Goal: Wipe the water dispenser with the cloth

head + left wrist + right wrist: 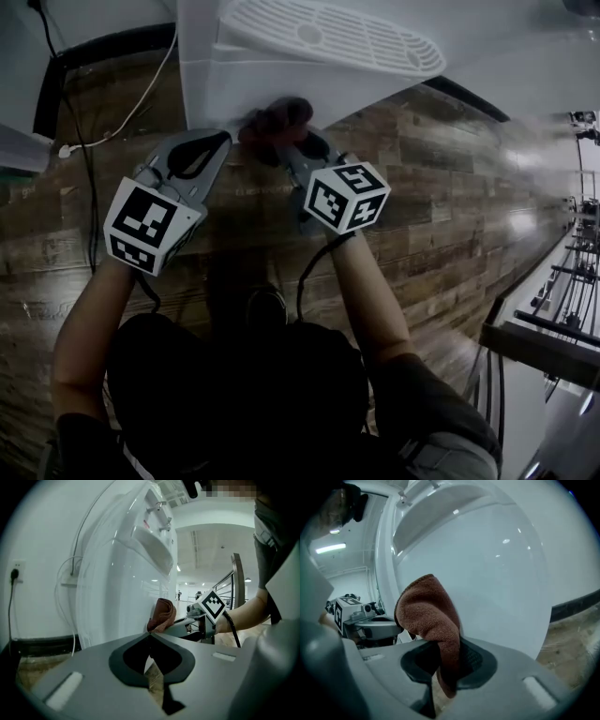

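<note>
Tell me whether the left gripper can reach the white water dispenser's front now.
Probably yes: the left gripper, shut and empty, faces the white plastic water dispenser with nothing between; the brown terry cloth sits aside in the right gripper.

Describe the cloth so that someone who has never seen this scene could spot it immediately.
Find the white water dispenser on the wood-plank floor. At its lower front, the right gripper clamps the cloth: a bunched reddish-brown rag, the only soft, coloured thing among white and grey hardware.
</note>
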A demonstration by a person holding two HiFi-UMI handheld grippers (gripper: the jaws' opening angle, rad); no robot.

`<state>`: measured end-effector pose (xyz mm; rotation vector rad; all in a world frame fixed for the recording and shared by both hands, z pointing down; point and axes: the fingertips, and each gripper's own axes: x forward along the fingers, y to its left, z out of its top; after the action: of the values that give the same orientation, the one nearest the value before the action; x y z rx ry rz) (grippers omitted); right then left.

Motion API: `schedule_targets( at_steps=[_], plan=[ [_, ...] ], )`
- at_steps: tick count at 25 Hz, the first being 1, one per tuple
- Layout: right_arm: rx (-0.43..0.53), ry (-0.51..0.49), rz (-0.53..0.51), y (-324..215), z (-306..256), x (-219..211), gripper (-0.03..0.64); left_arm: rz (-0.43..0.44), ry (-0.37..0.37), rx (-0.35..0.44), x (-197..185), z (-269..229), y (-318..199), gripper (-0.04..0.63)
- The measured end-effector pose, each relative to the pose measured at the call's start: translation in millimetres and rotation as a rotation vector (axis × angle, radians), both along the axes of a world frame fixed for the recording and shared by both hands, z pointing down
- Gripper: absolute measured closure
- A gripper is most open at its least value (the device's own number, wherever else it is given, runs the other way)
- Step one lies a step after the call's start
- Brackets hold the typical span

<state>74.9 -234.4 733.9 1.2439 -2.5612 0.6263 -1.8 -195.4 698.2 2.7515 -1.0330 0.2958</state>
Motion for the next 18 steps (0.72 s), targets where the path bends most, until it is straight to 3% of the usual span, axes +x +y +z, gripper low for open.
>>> schedule_targets(
  at_steps=[4, 10, 13, 18],
  plan=[
    [-0.096, 0.040, 0.006, -1, 56, 8, 0.555, -0.018, 0.002, -0.125, -8, 44, 5, 0.575],
    [-0.175, 0.288, 0.066, 1, 125, 40, 0.555, -0.048, -0.023, -0.199, -18, 82, 4, 0.575],
    [-0.130, 0.212, 0.109, 13, 90, 48, 0.555, -0.022, 0.005, -0.164, -10, 60, 3, 0.575],
    [0.096, 0.119, 0.117, 22, -37, 56, 0.555, 0.045, 0.149, -0.061, 26, -21, 2, 0.575]
  ],
)
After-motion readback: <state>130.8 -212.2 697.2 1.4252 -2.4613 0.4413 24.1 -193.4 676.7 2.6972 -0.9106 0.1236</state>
